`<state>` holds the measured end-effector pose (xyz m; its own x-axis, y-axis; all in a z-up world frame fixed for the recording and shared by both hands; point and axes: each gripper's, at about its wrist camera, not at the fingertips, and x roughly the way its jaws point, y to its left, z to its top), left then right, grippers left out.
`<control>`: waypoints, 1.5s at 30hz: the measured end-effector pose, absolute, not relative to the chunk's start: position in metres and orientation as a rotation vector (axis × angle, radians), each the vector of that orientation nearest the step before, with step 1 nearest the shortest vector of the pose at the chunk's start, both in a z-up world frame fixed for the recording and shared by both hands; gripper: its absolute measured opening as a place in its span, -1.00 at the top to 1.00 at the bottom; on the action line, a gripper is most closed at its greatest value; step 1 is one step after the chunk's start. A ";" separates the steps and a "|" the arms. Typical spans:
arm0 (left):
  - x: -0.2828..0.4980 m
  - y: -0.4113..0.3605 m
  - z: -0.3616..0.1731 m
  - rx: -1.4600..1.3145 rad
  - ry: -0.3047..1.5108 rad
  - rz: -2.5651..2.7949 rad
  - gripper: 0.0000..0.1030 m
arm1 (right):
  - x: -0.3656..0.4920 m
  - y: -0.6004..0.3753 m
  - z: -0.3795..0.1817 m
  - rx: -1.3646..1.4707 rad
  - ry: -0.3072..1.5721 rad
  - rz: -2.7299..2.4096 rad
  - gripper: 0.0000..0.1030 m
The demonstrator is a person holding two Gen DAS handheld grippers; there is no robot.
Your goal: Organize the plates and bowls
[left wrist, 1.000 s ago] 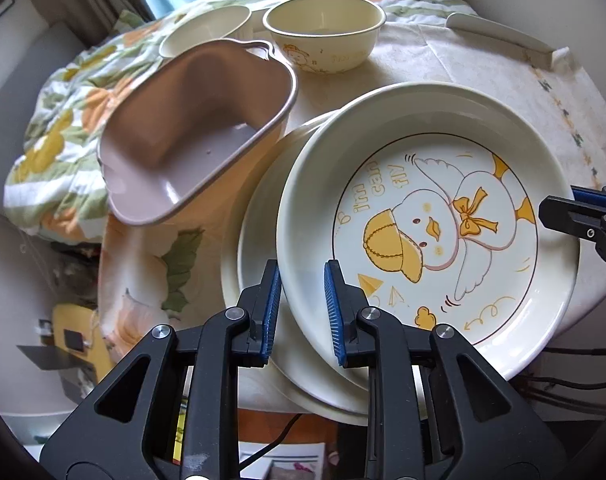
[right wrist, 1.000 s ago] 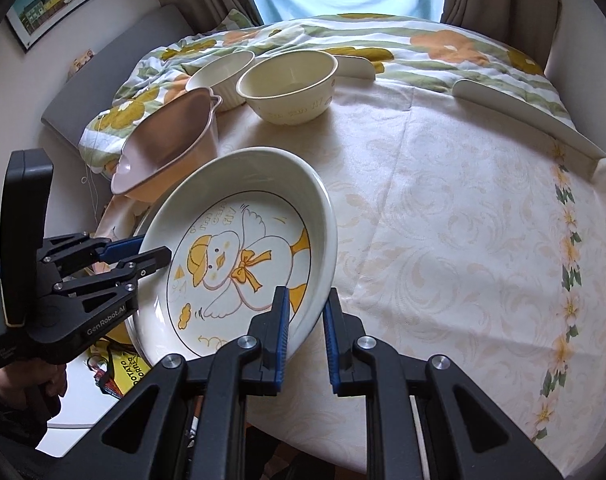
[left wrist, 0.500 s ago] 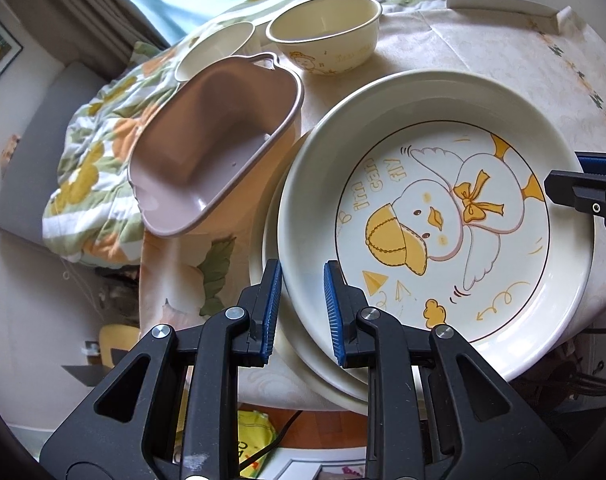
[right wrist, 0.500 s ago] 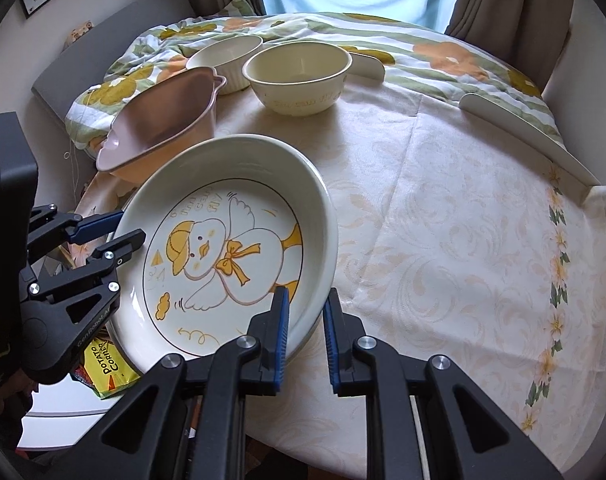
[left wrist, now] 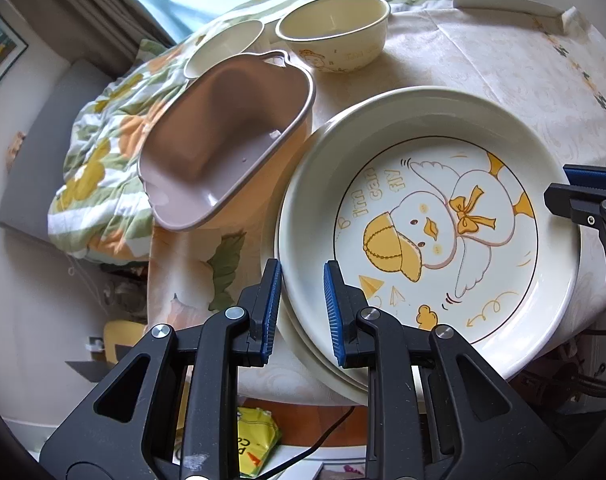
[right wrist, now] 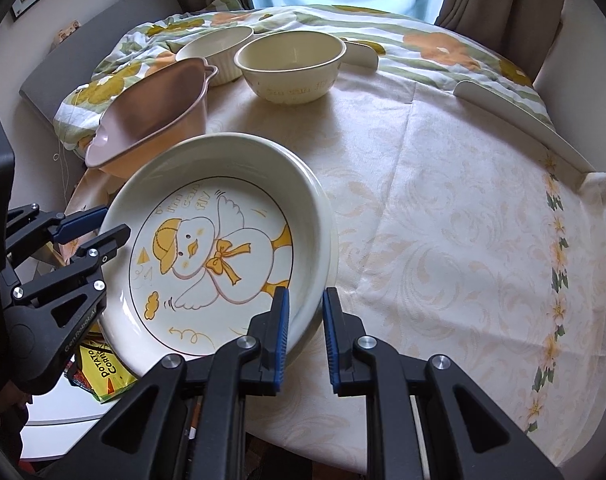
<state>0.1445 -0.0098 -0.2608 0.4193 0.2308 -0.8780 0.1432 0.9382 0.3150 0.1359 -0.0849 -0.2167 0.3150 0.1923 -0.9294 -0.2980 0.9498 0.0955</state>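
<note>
A cream plate with a duck drawing [left wrist: 443, 216] [right wrist: 223, 240] lies on top of a second cream plate [left wrist: 303, 340] at the table's near left edge. My left gripper [left wrist: 303, 308] straddles the duck plate's rim, jaws slightly apart. My right gripper [right wrist: 306, 328] straddles the opposite rim, jaws also slightly apart. A pink rectangular bowl [left wrist: 227, 140] [right wrist: 155, 116], a cream bowl [left wrist: 335, 32] [right wrist: 291, 64] and a ribbed white bowl [left wrist: 223, 48] [right wrist: 219, 48] stand behind the plates.
The round table [right wrist: 463, 220] has a cream patterned cloth. A flowered quilt [right wrist: 383, 28] lies over its far side. White edge guards [right wrist: 515, 120] sit on the cloth. A yellow snack bag [right wrist: 99, 368] lies below the table edge.
The duck plate has come down onto the lower plate, nearly flush. Both grippers followed it and their jaws have parted a little from the rim.
</note>
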 end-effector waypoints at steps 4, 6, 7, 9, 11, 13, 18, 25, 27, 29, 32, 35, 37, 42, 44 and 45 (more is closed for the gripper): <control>0.144 -0.009 -0.261 0.368 1.144 0.056 0.63 | 0.136 -0.084 -0.217 -0.101 1.209 0.319 0.70; 0.144 -0.009 -0.261 0.365 1.147 0.054 0.63 | 0.136 -0.085 -0.217 -0.092 1.210 0.321 0.70; 0.145 -0.008 -0.261 0.360 1.149 0.052 0.63 | 0.136 -0.086 -0.216 -0.088 1.211 0.322 0.70; 0.145 -0.007 -0.259 0.348 1.155 0.047 0.63 | 0.135 -0.088 -0.213 -0.074 1.203 0.323 0.70; 0.145 -0.006 -0.252 0.332 1.147 0.039 0.63 | 0.135 -0.092 -0.204 -0.053 1.180 0.327 0.70; 0.144 -0.005 -0.237 0.304 1.127 0.033 0.62 | 0.135 -0.096 -0.193 -0.029 1.161 0.343 0.70; 0.140 0.007 -0.185 0.173 1.030 0.041 -0.46 | 0.141 -0.113 -0.156 0.045 1.104 0.383 0.58; 0.135 0.043 -0.137 -0.021 0.924 0.104 -0.99 | 0.167 -0.120 -0.134 0.119 1.082 0.511 -0.99; 0.138 0.059 -0.138 -0.095 0.929 0.136 -0.99 | 0.182 -0.112 -0.134 0.096 1.100 0.539 -0.99; 0.141 0.076 -0.142 -0.173 0.945 0.170 -0.99 | 0.195 -0.104 -0.132 0.096 1.107 0.562 -0.99; 0.147 0.101 -0.155 -0.301 0.966 0.192 -0.99 | 0.218 -0.087 -0.133 0.100 1.127 0.603 -0.99; 0.156 0.120 -0.176 -0.378 0.988 0.214 -0.99 | 0.243 -0.062 -0.147 0.088 1.179 0.660 -0.99; 0.165 0.131 -0.193 -0.410 1.015 0.228 -0.99 | 0.258 -0.043 -0.161 0.073 1.220 0.684 -0.99; 0.188 0.152 -0.233 -0.499 1.078 0.238 -0.87 | 0.284 -0.004 -0.198 0.092 1.280 0.737 -0.99; 0.198 0.157 -0.245 -0.515 1.097 0.243 -0.71 | 0.292 0.008 -0.213 0.099 1.308 0.750 -0.86; 0.203 0.159 -0.250 -0.524 1.103 0.240 -0.60 | 0.295 0.013 -0.219 0.103 1.324 0.753 -0.60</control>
